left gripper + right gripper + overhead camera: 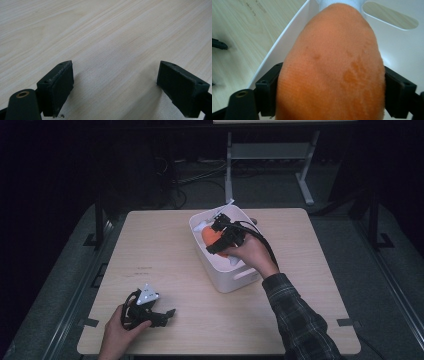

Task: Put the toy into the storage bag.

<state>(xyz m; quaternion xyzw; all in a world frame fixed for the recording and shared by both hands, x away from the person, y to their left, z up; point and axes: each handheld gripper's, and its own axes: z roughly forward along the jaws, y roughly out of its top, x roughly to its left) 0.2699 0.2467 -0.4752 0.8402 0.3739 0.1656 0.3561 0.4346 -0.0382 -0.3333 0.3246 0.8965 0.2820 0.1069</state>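
An orange plush thing (208, 235) sits at the mouth of a white bin (235, 281) on the far middle of the wooden table. My right gripper (218, 241) reaches into the bin, and in the right gripper view its jaws press on both sides of the orange plush thing (332, 62), so my right gripper (329, 96) is shut on it. A white part (342, 3) shows just beyond the plush. My left gripper (167, 315) rests near the table's front left. In the left gripper view, my left gripper (115, 85) is open over bare wood.
The bin's wall (397, 52) has an oval handle slot (390, 22). A thin white piece (227, 208) sticks up at the bin's far rim. Faint marks (145, 268) lie on the tabletop (165, 250). A white desk frame (272, 155) stands beyond the table.
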